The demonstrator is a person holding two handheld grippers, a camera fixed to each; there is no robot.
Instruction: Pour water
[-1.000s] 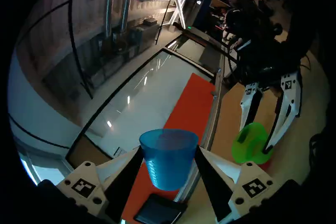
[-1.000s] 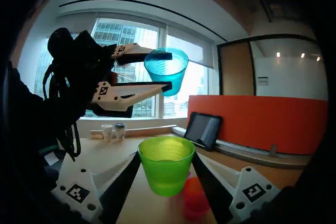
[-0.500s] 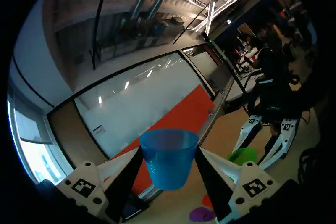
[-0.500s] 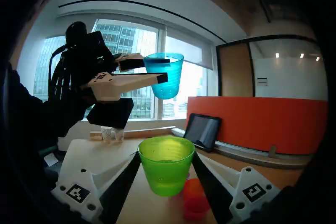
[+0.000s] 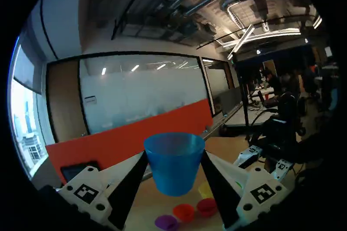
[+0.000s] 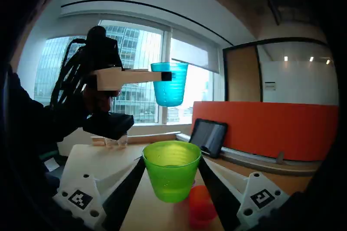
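Blue cup [image 5: 174, 164], judged light and thin-walled, is grasped below its rim by left tongs [image 5: 174, 155], green cup [image 6: 171, 177] by right tongs [image 6: 171, 161].

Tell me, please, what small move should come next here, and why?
Probably lower the left tool to set its translucent blue plastic cup on the wooden table: the cup sits upright, high and off to one side of the translucent green plastic cup in the right tool, which seems to hold some liquid already.
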